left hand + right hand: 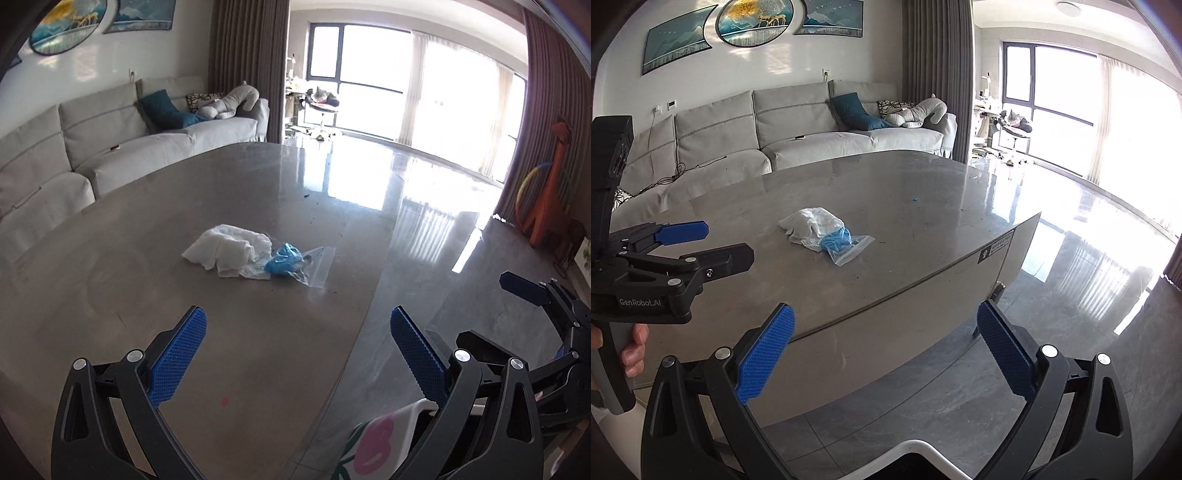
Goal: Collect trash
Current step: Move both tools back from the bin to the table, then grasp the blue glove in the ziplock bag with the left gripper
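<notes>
A crumpled white tissue point(227, 251) lies on the grey table point(184, 332), touching a clear zip bag point(310, 269) with something blue point(282, 260) in it. My left gripper point(299, 343) is open and empty above the table, short of the trash. In the right wrist view the tissue point(812, 229) and the bag point(846, 247) lie mid-table. My right gripper point(886, 345) is open and empty, off the table's near edge, above the floor. The left gripper point(713, 243) shows at the left of that view; the right one point(517, 284) shows at the right of the left wrist view.
A grey sofa point(812, 129) with cushions stands behind the table. Glossy tiled floor point(1089, 258) stretches to the right toward bright windows. An orange toy with a hoop point(550, 184) stands by the curtain. A floral cloth point(373, 439) shows below the left gripper.
</notes>
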Tool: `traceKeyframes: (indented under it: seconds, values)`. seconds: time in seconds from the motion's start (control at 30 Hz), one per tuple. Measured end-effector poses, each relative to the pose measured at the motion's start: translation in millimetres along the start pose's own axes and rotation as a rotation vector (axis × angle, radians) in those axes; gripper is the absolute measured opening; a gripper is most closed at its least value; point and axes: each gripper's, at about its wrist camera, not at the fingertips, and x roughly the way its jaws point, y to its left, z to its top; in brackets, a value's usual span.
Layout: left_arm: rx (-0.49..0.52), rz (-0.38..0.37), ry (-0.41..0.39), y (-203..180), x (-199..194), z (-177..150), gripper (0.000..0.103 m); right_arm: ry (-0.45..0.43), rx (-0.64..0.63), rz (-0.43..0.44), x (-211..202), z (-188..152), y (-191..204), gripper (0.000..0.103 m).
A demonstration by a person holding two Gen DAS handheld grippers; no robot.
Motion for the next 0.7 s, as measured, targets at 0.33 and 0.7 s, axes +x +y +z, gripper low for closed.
traceKeyframes:
  seconds: [0.33, 0.7]
  values:
    - [-0.008, 0.017, 0.029, -18.0, 87.0, 29.7, 0.098, 0.004, 0.034, -0.005, 44.8, 5.0, -26.0, 0.098]
    - [-0.007, 0.048, 0.109, -24.7, 140.4, 30.5, 0.098, 0.034, 0.048, -0.001, 78.2, -0.3, -42.2, 0.098]
